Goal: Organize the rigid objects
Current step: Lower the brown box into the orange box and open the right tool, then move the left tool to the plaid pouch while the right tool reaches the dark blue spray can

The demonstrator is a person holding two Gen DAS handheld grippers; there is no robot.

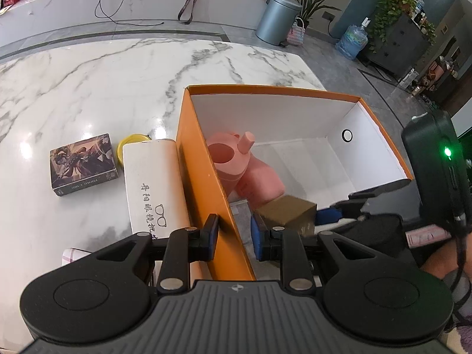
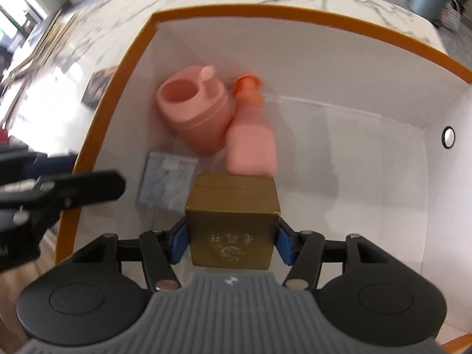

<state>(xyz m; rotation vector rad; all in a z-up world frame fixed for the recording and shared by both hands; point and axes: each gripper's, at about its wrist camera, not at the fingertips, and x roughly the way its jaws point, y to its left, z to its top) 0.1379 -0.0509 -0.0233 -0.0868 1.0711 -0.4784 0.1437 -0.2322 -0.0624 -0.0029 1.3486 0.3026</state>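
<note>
A glossy white marble worktop (image 1: 88, 88) with grey veins carries one orange cardboard box (image 1: 203, 183), white inside. In the left wrist view, three things lie outside the box on its left: one dark photo-card box (image 1: 84, 165) with printed art, one yellow ring-shaped object (image 1: 129, 144) and one white rounded glasses case (image 1: 153, 183) with black characters, touching the orange wall. The left tool (image 1: 234, 236) is clenched on that wall, one blue pad outside and one inside. Inside lie one pink cup (image 1: 227, 159) with a spout and one pink bottle (image 1: 259, 181), touching each other. Beyond the worktop stand a grey pedal bin (image 1: 277, 17) and potted plants.

In the right wrist view, which is blurred, the right tool (image 2: 231, 242) grips one square gold carton (image 2: 233, 218) with embossed characters between its two blue pads, low inside the box. Beyond it lie the cup, the orange-capped bottle and one flat grey marbled square (image 2: 168, 183) on the box floor.
</note>
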